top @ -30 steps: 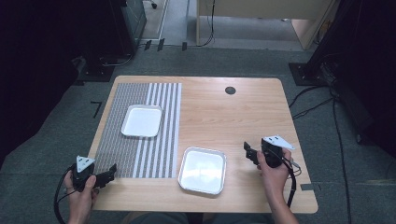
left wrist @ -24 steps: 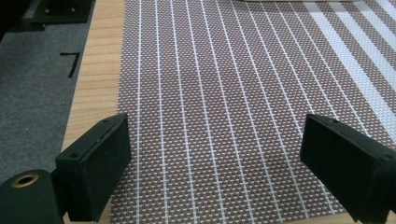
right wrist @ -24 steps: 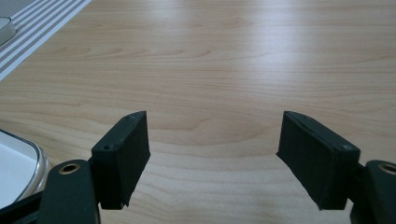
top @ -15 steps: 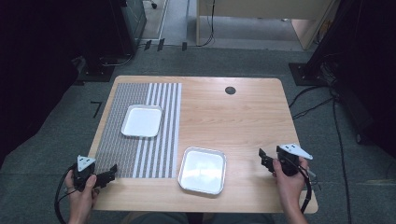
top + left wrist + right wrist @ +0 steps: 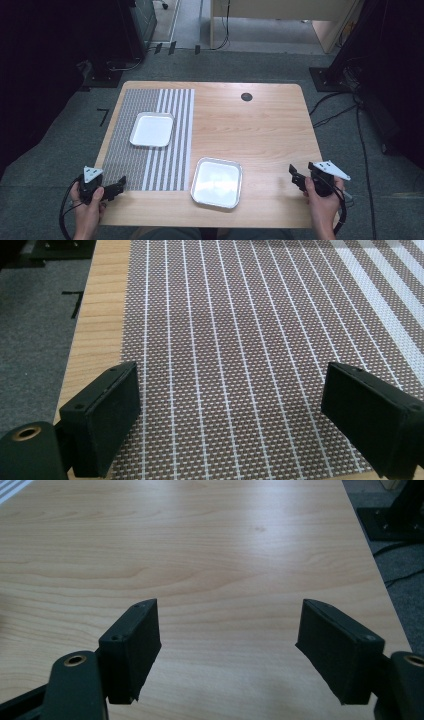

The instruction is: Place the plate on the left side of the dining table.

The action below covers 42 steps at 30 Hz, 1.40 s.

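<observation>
**Operator:** While checking the layout, locate the silver tray (image 5: 216,182).

**Inspector:** Flat on bare wood at the near middle of the table (image 5: 270,130), just right of the striped placemat (image 5: 150,165). Touched by neither gripper. Probably set there for easy reach from either side.

**Operator:** Report the second tray.

**Inspector:** White tray (image 5: 152,129), farther back and to the left, wholly on the placemat and well apart from the silver one. Judged to be staged as one of a pair.

**Operator:** State the right gripper (image 5: 296,176).

**Inspector:** Held low at the near right, to the right of the silver tray and pointing left toward it. Pads (image 5: 132,640) spread wide, with bare wood between. Judged ready for an approach to the tray's right rim.

**Operator:** State the left gripper (image 5: 119,184).

**Inspector:** Held at the near left corner, over the placemat's near edge and pointing right. Fingers (image 5: 107,420) wide apart over plain weave, gripping nothing. Likely parked clear of the trays.
</observation>
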### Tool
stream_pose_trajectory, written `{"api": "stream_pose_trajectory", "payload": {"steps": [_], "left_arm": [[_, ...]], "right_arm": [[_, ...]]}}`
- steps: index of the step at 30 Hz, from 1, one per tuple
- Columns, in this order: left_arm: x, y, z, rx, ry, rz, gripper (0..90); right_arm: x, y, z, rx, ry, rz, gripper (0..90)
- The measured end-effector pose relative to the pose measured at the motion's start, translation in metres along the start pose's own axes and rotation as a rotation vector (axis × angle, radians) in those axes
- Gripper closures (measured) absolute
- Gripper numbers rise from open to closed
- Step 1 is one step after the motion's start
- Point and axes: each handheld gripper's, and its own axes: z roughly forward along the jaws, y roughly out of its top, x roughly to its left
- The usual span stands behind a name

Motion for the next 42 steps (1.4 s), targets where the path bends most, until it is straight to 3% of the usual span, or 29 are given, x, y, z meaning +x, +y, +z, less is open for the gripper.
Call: {"api": "stream_pose_trajectory", "payload": {"steps": [19,33,35,42], "left_arm": [[-0.005,-0.002,0.001,0.005,0.031,0.023,9.1],[-0.004,-0.002,0.001,0.006,0.031,0.019,9.1],[-0.004,-0.002,0.001,0.006,0.032,0.019,9.1],[-0.004,-0.002,0.001,0.006,0.031,0.019,9.1]], "right_arm": [[-0.041,-0.030,-0.023,0.029,-0.070,0.027,25.6],[-0.039,-0.043,-0.026,0.070,-0.072,-0.038,26.2],[-0.036,-0.046,-0.023,0.111,-0.081,-0.069,25.1],[-0.037,-0.047,-0.024,0.104,-0.074,-0.076,24.8]]}}
